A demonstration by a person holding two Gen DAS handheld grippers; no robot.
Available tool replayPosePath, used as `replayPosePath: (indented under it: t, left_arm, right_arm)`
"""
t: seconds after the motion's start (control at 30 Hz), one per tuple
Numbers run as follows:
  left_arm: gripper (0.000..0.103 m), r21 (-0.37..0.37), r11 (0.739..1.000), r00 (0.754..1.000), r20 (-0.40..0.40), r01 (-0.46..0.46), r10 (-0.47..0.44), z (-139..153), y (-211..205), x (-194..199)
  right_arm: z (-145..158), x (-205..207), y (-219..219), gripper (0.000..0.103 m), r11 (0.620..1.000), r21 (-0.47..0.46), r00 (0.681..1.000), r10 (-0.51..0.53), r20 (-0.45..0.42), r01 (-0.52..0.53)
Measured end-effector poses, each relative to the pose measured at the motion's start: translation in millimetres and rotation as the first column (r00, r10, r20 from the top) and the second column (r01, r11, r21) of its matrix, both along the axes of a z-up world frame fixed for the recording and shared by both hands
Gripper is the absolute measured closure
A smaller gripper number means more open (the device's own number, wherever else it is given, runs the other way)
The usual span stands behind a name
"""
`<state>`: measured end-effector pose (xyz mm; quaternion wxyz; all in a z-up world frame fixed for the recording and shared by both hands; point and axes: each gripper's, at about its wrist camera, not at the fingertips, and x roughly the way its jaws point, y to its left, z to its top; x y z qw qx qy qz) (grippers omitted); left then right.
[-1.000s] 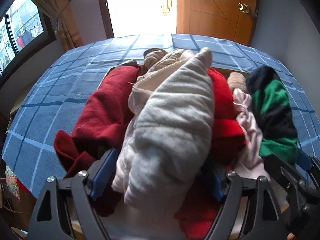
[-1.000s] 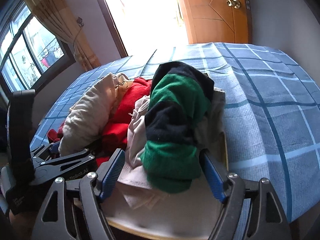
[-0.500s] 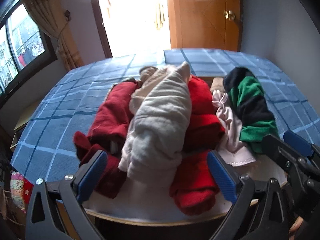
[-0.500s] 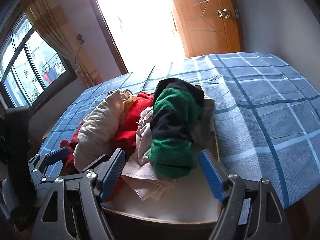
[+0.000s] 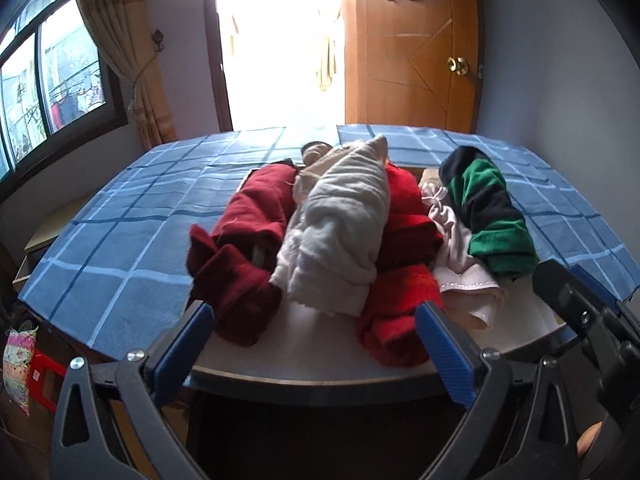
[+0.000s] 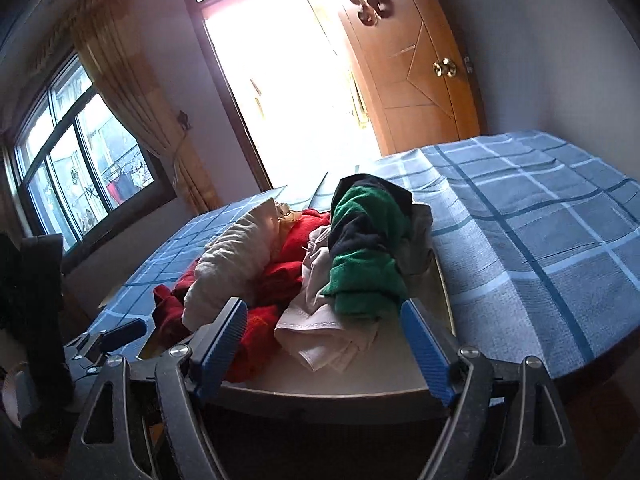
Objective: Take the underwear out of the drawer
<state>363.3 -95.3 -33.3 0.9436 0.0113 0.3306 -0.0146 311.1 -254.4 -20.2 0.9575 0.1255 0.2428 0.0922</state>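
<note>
A wooden drawer lies on the bed, filled with rolled garments: a dark red one, a grey-white one, a bright red one, a pale pink one and a green-and-black one. My left gripper stands wide open just short of the grey-white roll, touching nothing. My right gripper is open with its jaws opening; the green-and-black roll and the pink garment lie beyond its tips. Each gripper shows in the other's view: right gripper, left gripper.
A blue plaid bedspread surrounds the drawer. Behind it are a bright doorway, a wooden door, a curtain and a window. A red stool and a patterned bag sit on the floor at the lower left.
Both grippers have drawn back from the clothes toward the drawer's front edge and tilted up. The left jaws spread apart off the grey-white roll; the right fingers no longer flank the green-and-black roll.
</note>
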Motion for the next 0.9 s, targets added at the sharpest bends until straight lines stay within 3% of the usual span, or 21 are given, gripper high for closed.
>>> replayPosePath:
  t: [0.43, 0.5, 0.9]
  left_arm:
    - [0.001, 0.023, 0.999, 0.992, 0.126, -0.031, 0.028, 20.7, 16.5, -62.7]
    - [0.001, 0.030, 0.999, 0.990, 0.139, -0.026, 0.022, 24.3, 16.5, -71.8]
    - [0.000, -0.013, 0.999, 0.984, 0.176, -0.041, 0.043, 42.5, 23.2, -113.3]
  right_arm:
    - [32.8, -74.1, 8.8, 0.021, 0.999, -0.014, 0.984, -0.029, 0.177, 0.032]
    - [38.3, -84.0, 9.7, 0.016, 0.999, -0.013, 0.981, -0.036, 0.193, 0.039]
    - [57.3, -131.4, 8.4, 0.013, 0.999, -0.007, 0.969, -0.039, 0.243, 0.042]
